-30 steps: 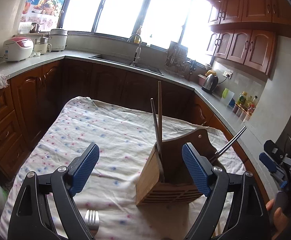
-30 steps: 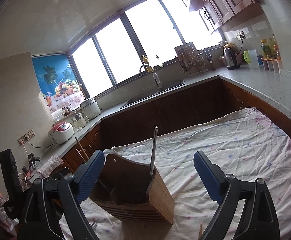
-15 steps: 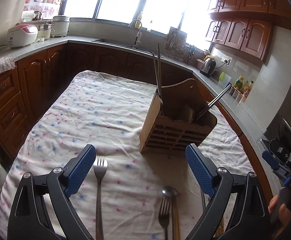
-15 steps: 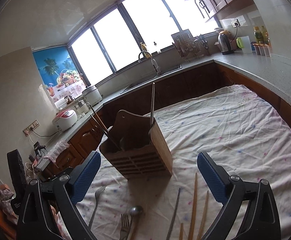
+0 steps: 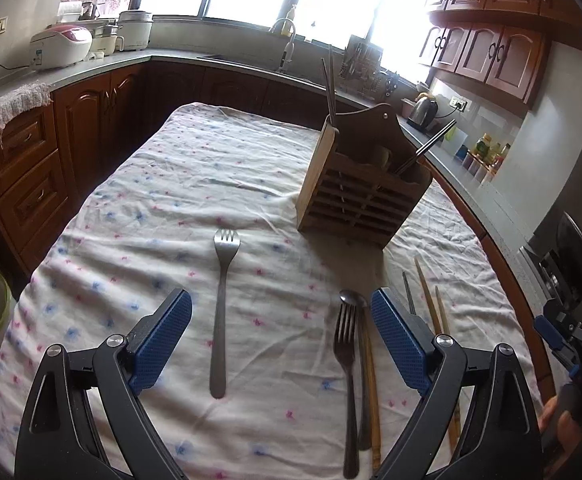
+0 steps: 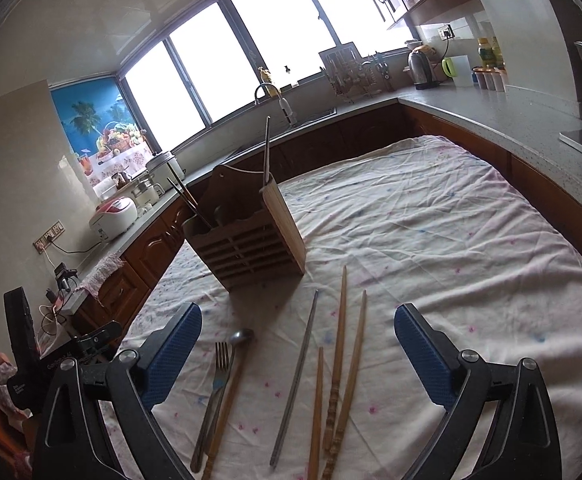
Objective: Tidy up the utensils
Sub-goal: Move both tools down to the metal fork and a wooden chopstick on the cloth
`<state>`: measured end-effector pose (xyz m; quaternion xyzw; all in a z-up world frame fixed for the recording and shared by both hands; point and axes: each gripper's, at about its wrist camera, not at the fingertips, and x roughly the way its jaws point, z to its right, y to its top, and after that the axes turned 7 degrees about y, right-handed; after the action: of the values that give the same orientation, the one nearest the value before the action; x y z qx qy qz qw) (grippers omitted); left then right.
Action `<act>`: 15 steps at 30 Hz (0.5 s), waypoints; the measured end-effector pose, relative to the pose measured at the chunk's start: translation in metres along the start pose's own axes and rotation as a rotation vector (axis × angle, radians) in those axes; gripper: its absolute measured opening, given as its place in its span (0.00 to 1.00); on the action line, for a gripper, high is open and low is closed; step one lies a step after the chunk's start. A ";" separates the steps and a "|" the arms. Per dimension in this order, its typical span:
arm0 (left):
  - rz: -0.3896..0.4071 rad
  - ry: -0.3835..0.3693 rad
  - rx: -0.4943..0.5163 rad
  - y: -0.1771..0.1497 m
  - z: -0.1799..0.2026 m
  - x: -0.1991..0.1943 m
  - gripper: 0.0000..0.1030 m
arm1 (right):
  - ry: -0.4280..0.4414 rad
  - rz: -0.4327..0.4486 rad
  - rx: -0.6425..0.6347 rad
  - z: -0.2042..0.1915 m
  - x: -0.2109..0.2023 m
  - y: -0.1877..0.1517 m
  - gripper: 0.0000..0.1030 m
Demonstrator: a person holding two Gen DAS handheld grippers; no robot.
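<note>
Step in hand: picking the next utensil; neither tool holds anything yet.
Left tool [image 5: 281, 334]: jaws spread wide and empty, hovering over the near end of the cloth-covered counter [image 5: 163, 184].
Right tool [image 6: 297, 354]: also gaping and empty, poised above the chopsticks.
Wooden utensil holder [image 5: 361, 188]: stands upright toward the far right of the counter, already carrying a few chopsticks and a metal handle in its slots.
Lone fork [image 5: 221, 308]: lies flat between the left tool's fingers, tines pointing far, apart from everything else.
Second fork [image 5: 345, 364]: lies just beside a wooden-handled spoon [image 5: 361, 344], near the left tool's right finger.
Metal chopstick [image 6: 295, 376]: lies to the left of three wooden chopsticks [image 6: 339, 344] between the right tool's fingers.
Done so far: probably under half, since seven pieces remain on the cloth.
Next move: likely lower the left tool over the lone fork's handle, close on it, then carry it to a holder slot; the thin flat handle calls for a low, square pinch.
</note>
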<state>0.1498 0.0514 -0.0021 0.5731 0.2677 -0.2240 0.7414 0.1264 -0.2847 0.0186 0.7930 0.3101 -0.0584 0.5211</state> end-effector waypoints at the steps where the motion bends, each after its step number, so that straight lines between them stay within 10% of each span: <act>1: -0.005 0.005 0.005 -0.003 0.000 0.000 0.90 | -0.008 -0.003 0.004 0.002 -0.002 -0.003 0.95; 15: -0.074 -0.001 0.074 -0.035 0.018 0.008 0.90 | -0.059 -0.075 -0.011 0.012 -0.013 -0.040 0.95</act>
<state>0.1363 0.0250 -0.0292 0.5896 0.2801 -0.2614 0.7111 0.0967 -0.2902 -0.0136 0.7758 0.3244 -0.0995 0.5319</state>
